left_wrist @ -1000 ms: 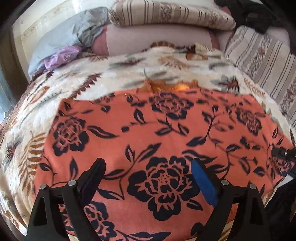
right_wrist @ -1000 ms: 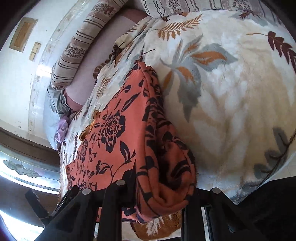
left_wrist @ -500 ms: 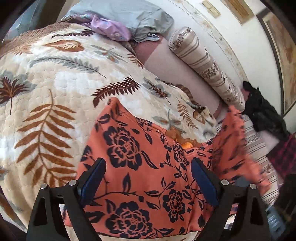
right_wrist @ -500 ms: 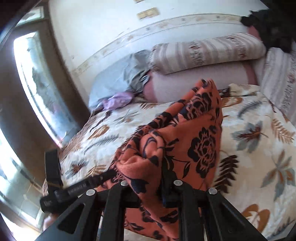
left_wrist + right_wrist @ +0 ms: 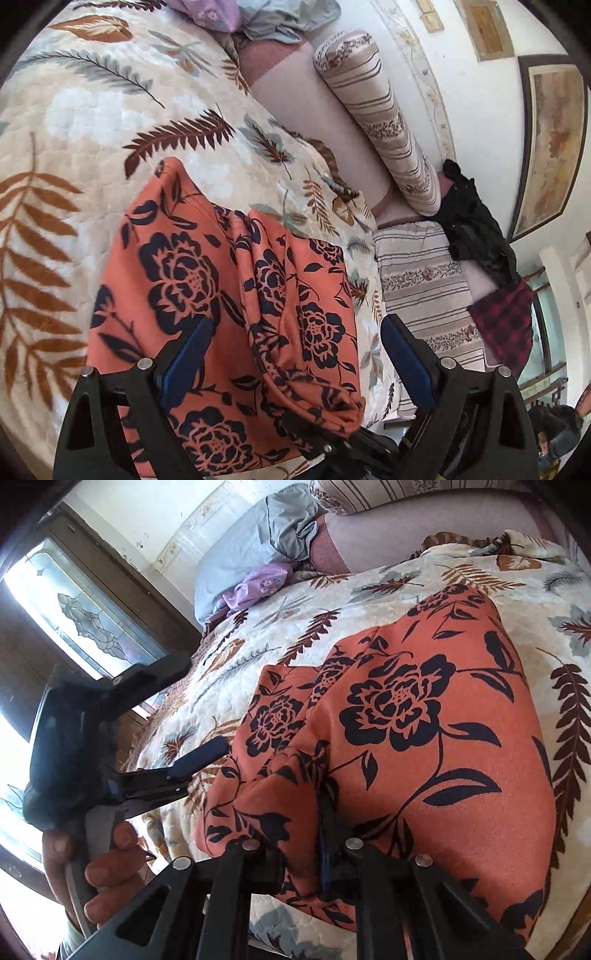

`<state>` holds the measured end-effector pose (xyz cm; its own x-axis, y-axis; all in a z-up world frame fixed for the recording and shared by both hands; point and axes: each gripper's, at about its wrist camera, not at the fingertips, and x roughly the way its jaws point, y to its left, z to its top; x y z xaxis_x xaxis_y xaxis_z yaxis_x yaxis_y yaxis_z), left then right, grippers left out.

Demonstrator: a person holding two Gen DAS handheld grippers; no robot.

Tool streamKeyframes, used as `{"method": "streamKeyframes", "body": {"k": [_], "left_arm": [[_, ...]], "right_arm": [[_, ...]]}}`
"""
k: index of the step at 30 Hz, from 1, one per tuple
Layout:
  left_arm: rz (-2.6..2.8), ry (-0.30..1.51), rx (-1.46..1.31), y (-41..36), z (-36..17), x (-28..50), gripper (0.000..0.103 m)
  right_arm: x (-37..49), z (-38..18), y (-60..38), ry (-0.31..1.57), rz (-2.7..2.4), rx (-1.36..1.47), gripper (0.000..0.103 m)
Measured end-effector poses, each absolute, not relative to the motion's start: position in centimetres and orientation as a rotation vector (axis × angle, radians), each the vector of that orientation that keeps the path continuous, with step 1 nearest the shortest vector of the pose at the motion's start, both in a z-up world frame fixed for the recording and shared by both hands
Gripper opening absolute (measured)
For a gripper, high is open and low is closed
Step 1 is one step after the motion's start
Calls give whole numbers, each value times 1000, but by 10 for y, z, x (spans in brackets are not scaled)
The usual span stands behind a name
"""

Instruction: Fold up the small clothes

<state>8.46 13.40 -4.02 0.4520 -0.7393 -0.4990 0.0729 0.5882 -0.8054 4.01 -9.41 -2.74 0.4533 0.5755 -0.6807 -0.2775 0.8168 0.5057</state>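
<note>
Orange floral cloth is pinched in my right tongs, folded half over itself on the bed. Left tongs hang apart above it, empty. Risk: bunched edge slips, fold lands crooked near the striped pillow.
</note>
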Motion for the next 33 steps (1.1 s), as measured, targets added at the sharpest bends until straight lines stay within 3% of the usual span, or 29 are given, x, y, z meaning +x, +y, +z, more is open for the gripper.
{"method": "streamKeyframes", "body": {"k": [6,7,8,9,10,17,19,24,33], "left_arm": [[-590,1150,-741,92,-61,130,93],[-587,1152,-743,88,-63,134,86],[-586,1134,-741,86,-63,138,73],[-607,1133,-727,83,-63,140,31],[-604,1149,-702,82,-63,142,17],[-693,846,-448,107,15,115,16],[-696,878,-450,124,6,124,16],[-574,1114,-496,150,-82,155,16],[-648,924,-411,158,-37,136,16]], "right_arm": [[30,-4,-88,899,566,286,14],[27,-3,-89,894,569,278,14],[26,-3,-88,891,571,271,14],[24,-3,-89,891,572,264,14],[21,-3,-90,892,571,262,14],[14,23,-57,832,641,222,14],[12,22,-31,822,656,154,14],[34,-39,4,1004,661,156,14],[14,-16,12,923,667,120,15]]}}
